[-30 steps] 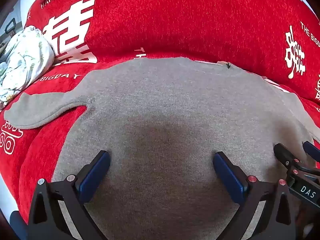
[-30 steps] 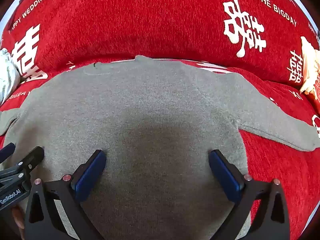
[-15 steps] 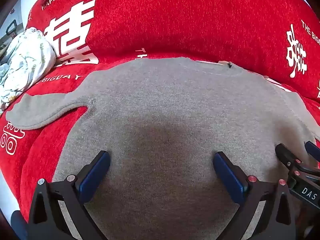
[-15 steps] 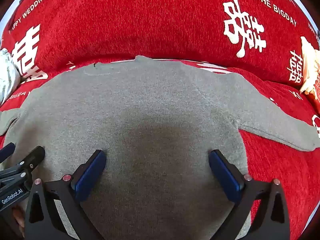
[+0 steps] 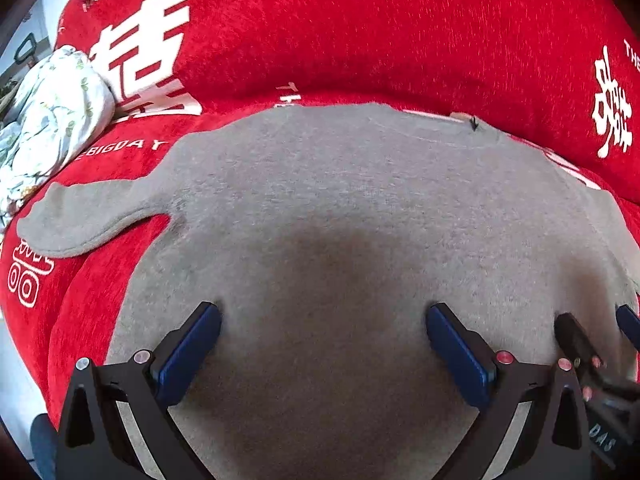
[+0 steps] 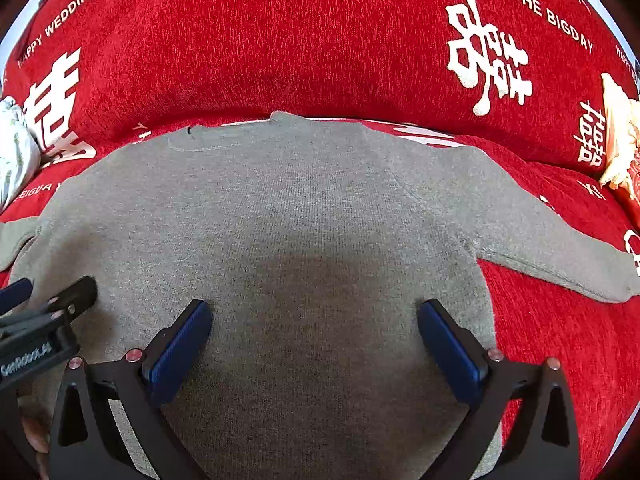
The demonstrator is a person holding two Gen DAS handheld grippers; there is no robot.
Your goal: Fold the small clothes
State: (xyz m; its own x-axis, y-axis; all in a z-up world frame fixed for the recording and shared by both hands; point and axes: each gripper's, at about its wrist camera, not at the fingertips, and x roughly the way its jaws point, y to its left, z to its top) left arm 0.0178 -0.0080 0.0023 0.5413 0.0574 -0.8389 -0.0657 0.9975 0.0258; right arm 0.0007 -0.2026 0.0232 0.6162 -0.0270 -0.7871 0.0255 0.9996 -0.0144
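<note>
A small grey knit sweater (image 5: 340,200) lies flat on a red sofa seat, neckline away from me, also in the right wrist view (image 6: 300,208). Its left sleeve (image 5: 88,216) and right sleeve (image 6: 560,252) are spread out sideways. My left gripper (image 5: 322,316) is open and empty just above the sweater's lower left body. My right gripper (image 6: 314,314) is open and empty above the lower right body. Each gripper shows at the edge of the other's view: the right gripper's fingers (image 5: 576,336) and the left gripper's fingers (image 6: 76,292).
The red sofa backrest (image 6: 280,40) with white lettering rises right behind the neckline. A white floral cloth (image 5: 52,120) is bunched at the far left of the seat. A cream and orange item (image 6: 620,148) lies at the far right.
The left wrist view has shifted slightly, so the sweater and floral cloth sit a little further right. The right gripper has hardly moved. Both stay open.
</note>
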